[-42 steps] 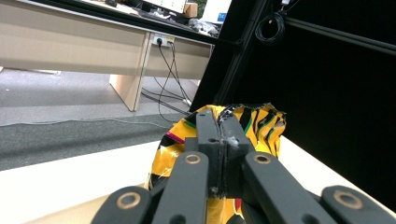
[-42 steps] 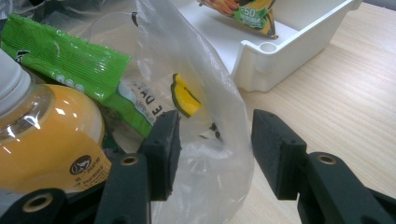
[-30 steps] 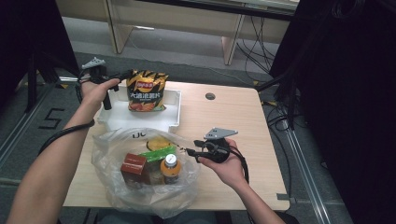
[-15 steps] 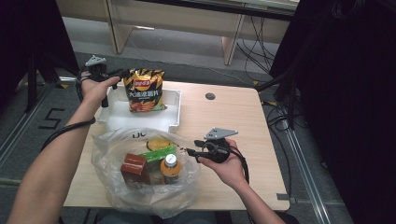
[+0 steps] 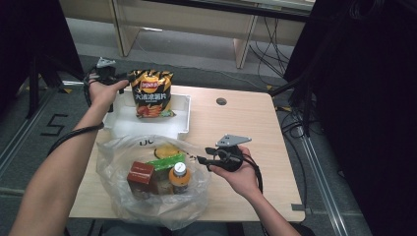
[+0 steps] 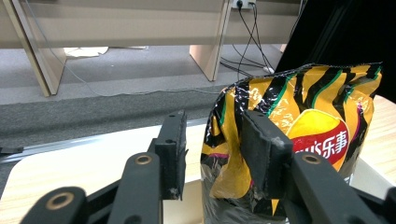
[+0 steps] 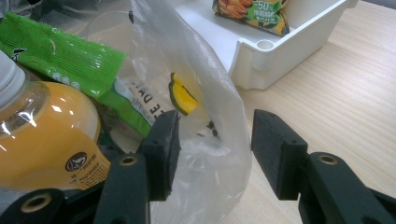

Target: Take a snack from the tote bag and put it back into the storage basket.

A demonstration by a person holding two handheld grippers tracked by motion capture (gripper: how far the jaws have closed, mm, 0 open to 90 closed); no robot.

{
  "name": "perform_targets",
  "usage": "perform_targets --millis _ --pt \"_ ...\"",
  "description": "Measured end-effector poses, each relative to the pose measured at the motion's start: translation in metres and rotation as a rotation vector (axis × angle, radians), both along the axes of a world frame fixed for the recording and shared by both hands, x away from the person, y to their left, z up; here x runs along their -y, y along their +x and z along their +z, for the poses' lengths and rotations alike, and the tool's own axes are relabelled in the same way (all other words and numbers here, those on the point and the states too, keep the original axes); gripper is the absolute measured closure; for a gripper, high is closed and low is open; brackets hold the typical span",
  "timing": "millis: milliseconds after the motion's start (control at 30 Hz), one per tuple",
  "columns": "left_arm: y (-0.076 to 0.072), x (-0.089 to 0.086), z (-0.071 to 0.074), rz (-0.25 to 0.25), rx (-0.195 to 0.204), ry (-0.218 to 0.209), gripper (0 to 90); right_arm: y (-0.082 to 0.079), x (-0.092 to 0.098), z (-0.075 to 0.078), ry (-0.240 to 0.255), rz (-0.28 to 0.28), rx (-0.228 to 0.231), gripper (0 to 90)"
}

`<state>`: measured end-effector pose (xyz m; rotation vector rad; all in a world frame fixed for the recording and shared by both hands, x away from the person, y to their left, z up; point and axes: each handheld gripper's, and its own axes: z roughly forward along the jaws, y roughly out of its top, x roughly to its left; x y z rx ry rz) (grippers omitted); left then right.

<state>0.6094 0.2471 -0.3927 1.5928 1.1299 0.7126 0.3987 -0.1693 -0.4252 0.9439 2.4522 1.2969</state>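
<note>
The crisp bag (image 5: 150, 93) stands in the tray (image 5: 183, 118), just right of the left gripper (image 5: 122, 78). Nearer the person, the plastic bag (image 5: 118, 152) lies left of the right gripper (image 5: 202, 161), holding a bottle (image 5: 180, 178), a box (image 5: 140, 176) and a packet (image 5: 165, 162).

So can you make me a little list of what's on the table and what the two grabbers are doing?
chip bag: standing upright in the white tray
left gripper: jaws just opened, bag's edge between them, no squeeze
right gripper: jaws apart around the plastic bag rim
plastic bag holds: orange juice bottle, green packet, red box
table: light wood
</note>
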Motion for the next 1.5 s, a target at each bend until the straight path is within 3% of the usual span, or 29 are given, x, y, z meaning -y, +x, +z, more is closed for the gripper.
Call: perform_targets --millis 267,467,600,833,1100,1133,1267,1500 --pt "-0.008 -0.003 0.008 0.052 -0.015 -0.027 52.1 0.000 0.001 0.000 0.001 -0.002 0.002 52.4" --pt "-0.021 -0.010 0.018 0.045 -0.005 -0.061 47.2 0.001 0.000 0.000 -0.009 0.002 0.012 52.2" --pt "-0.027 -0.012 0.021 0.038 -0.001 -0.061 44.5 0.001 -0.002 -0.001 -0.004 0.002 0.021 52.0" --pt "-0.050 -0.016 0.032 0.014 0.013 -0.067 42.2 0.001 -0.003 0.000 -0.007 0.004 0.040 51.7" --pt "-0.080 -0.016 0.047 -0.019 0.029 -0.051 41.5 -0.001 -0.004 0.001 0.007 -0.003 0.023 51.1" --pt "-0.093 -0.016 0.050 -0.036 0.033 -0.043 41.5 -0.001 -0.003 0.003 0.004 0.001 0.021 51.1" --pt "-0.110 -0.016 0.052 -0.040 0.034 -0.041 41.3 -0.001 -0.003 0.004 0.015 -0.008 0.031 51.2" --pt "-0.160 -0.016 0.056 -0.113 0.037 -0.030 42.3 -0.001 -0.005 0.014 0.019 0.005 0.035 51.4"
